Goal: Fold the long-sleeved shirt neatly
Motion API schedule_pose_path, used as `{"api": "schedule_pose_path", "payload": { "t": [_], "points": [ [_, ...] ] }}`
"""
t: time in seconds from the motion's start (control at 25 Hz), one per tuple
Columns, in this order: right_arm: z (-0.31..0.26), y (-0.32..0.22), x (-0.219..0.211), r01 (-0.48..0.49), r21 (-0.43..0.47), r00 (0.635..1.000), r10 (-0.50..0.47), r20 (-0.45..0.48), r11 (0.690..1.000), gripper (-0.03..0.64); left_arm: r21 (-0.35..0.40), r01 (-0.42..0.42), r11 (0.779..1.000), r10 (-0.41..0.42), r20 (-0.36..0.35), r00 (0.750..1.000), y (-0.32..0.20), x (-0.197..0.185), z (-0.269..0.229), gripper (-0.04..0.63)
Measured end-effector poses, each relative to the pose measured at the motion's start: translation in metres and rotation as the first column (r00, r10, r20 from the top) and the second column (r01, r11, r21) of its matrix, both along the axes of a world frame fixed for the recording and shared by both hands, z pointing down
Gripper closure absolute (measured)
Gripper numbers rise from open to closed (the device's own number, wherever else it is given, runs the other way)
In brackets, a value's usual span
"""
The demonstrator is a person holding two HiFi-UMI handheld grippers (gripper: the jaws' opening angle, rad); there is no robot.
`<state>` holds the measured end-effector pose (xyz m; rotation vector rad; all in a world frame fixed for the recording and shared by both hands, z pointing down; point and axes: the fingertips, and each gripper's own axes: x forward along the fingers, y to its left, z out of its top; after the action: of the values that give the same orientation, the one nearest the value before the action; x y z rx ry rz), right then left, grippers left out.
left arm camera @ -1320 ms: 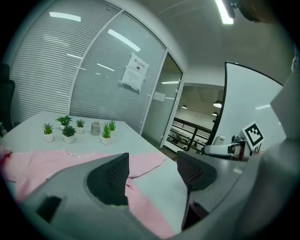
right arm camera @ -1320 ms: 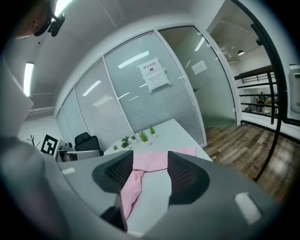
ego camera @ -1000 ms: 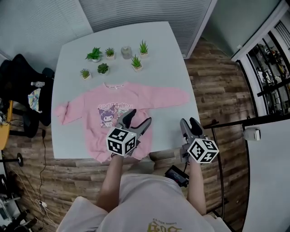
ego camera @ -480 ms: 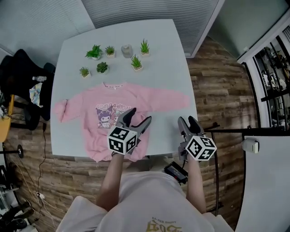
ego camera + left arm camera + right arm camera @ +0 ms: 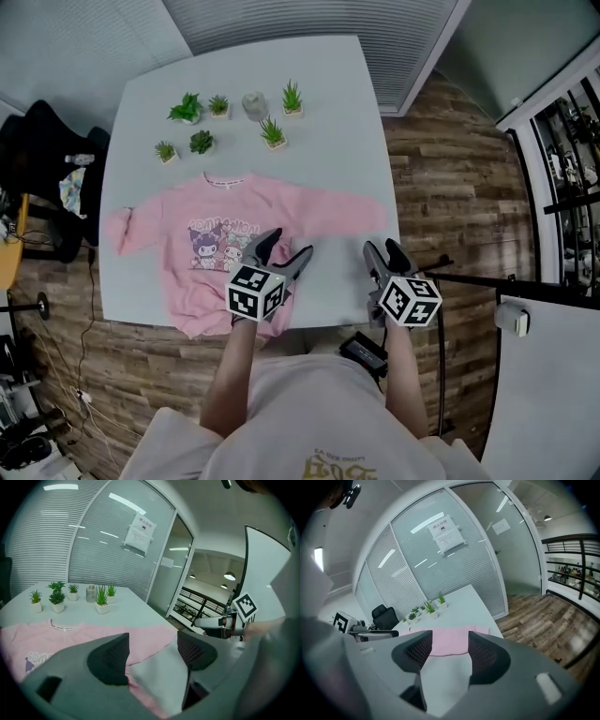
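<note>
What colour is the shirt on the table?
Pink, with a purple cartoon print on the chest. The shirt shows best in the head view.

Six small potted plants (image 5: 273,131) and a grey jar (image 5: 253,103) stand grouped on the white table (image 5: 337,112).

Office, glass partition walls (image 5: 454,569) (blinds (image 5: 401,590) drawn), black office chair (image 5: 386,617)

Both forearms reach forward side by side — left gripper (image 5: 278,251) and right gripper (image 5: 385,256) tilt slightly downward, jaws spread apart, nothing between them.
</note>
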<state>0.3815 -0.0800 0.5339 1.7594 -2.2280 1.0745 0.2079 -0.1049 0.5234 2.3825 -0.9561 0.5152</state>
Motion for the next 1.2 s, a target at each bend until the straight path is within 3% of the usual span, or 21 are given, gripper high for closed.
{"api": "schedule_pose_path", "payload": {
  "t": [0.6,0.84,1.2],
  "points": [
    [0.052,-0.030,0.031,0.065,-0.096,0.996,-0.071,-0.062,0.993,0.376,-0.079,-0.021,0.997,0.025,0.057,0.998,-0.019,0.035,0.045,0.301],
    [0.078,-0.042,0.038,0.078,-0.143,0.994,-0.088,-0.069,0.987,0.377,-0.127,-0.008,0.992,0.011,0.028,1.000,-0.028,0.046,0.063,0.305],
    [0.101,-0.053,0.041,0.089,-0.185,0.991,-0.106,-0.084,0.979,0.380,-0.181,-0.035,0.983,0.053,0.092,0.994,-0.033,0.060,0.095,0.307]
  ]
}}
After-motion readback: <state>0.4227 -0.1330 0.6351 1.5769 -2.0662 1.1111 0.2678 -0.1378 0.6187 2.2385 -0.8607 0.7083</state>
